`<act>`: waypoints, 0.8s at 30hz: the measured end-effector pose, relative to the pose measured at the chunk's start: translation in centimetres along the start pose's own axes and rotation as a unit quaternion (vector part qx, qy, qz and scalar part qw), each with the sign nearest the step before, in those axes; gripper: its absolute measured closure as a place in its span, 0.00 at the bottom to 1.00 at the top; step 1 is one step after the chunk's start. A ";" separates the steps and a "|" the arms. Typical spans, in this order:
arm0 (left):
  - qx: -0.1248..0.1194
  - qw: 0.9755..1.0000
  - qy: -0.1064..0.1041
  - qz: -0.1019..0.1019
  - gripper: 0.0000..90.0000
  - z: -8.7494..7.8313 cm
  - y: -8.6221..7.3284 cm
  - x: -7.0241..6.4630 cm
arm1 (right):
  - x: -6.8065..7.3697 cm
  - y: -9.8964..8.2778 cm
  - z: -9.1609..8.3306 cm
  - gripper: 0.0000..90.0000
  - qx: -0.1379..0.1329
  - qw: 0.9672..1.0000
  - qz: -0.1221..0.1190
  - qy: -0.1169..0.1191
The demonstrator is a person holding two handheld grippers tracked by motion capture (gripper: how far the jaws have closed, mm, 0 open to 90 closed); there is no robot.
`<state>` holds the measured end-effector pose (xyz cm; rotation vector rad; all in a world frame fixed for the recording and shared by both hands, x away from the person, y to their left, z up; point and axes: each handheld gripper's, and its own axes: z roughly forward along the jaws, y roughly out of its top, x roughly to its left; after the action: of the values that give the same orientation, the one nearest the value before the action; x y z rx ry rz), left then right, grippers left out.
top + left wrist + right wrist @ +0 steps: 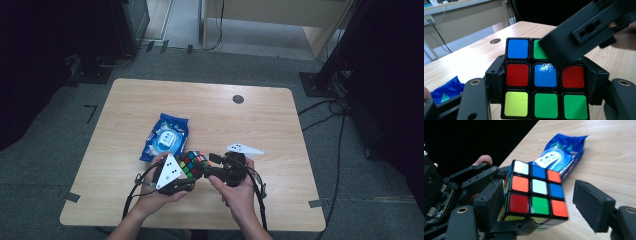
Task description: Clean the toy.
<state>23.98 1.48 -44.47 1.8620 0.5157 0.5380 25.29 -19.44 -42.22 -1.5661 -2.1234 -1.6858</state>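
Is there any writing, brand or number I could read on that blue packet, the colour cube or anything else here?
Nothing can be read.
Blue packet: a white and light-blue label with marks on it, too blurred to read.
Colour cube: plain coloured squares, no letters or numbers.
Table: bare wood, no writing.

Overhead camera looks down; both gripper cameras closely share the cube (544, 80).

The cube (193, 164) sits near the tabletop's (250, 125) front edge, between both grippers; the packet (165, 137) lies just behind it, toward the left.
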 end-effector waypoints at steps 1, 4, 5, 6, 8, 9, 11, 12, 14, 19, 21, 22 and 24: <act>-0.001 1.000 -0.001 0.002 0.37 0.0 0.0 -0.1 | -0.1 -0.1 0.2 0.31 0.002 1.000 0.006 0.006; 0.000 1.000 0.002 0.009 0.37 0.1 0.0 -0.4 | -0.3 -0.3 0.5 0.32 0.004 1.000 0.021 0.018; 0.001 1.000 0.003 0.010 0.37 0.1 0.0 -0.4 | -0.4 -0.3 0.6 0.33 0.005 0.999 0.027 0.021; 0.001 1.000 0.003 0.009 0.37 0.1 0.0 -0.4 | -0.6 -0.3 0.6 0.34 0.005 0.999 0.033 0.025; 0.000 1.000 0.001 0.006 0.37 0.1 -0.1 -0.3 | -0.9 -0.2 0.4 0.36 0.003 0.998 0.052 0.037; 0.002 1.000 0.002 0.007 0.37 0.2 -0.1 -0.4 | -1.0 -0.2 0.4 0.36 0.003 0.998 0.054 0.039; 0.006 1.000 0.002 0.009 0.37 0.2 -0.2 -0.4 | -0.9 -0.1 0.2 0.37 0.001 0.998 0.049 0.031; 0.006 1.000 0.001 0.009 0.37 0.3 -0.2 -0.4 | -0.8 -0.1 0.2 0.37 0.001 0.999 0.039 0.023; 0.007 1.000 0.000 0.009 0.37 0.3 -0.2 -0.4 | -0.5 -0.2 0.2 0.38 0.000 1.000 0.023 0.011; 0.011 1.000 0.001 0.010 0.37 0.5 -0.2 -0.5 | 1.0 -0.3 0.1 0.38 -0.005 0.998 -0.052 -0.044; 0.013 1.000 0.001 0.011 0.37 0.5 -0.3 -0.5 | 1.9 -0.4 0.0 0.38 -0.011 0.993 -0.092 -0.074; 0.013 1.000 0.000 0.010 0.37 0.5 -0.3 -0.5 | 2.2 -0.4 0.0 0.38 -0.013 0.990 -0.107 -0.086; 0.013 1.000 0.001 0.012 0.37 0.4 -0.2 -0.5 | 2.6 -0.4 0.0 0.38 -0.015 0.987 -0.125 -0.096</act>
<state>23.85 0.96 -44.90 1.8944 0.5054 0.5514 23.68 -17.60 -41.12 -1.5875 -2.4960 -1.7013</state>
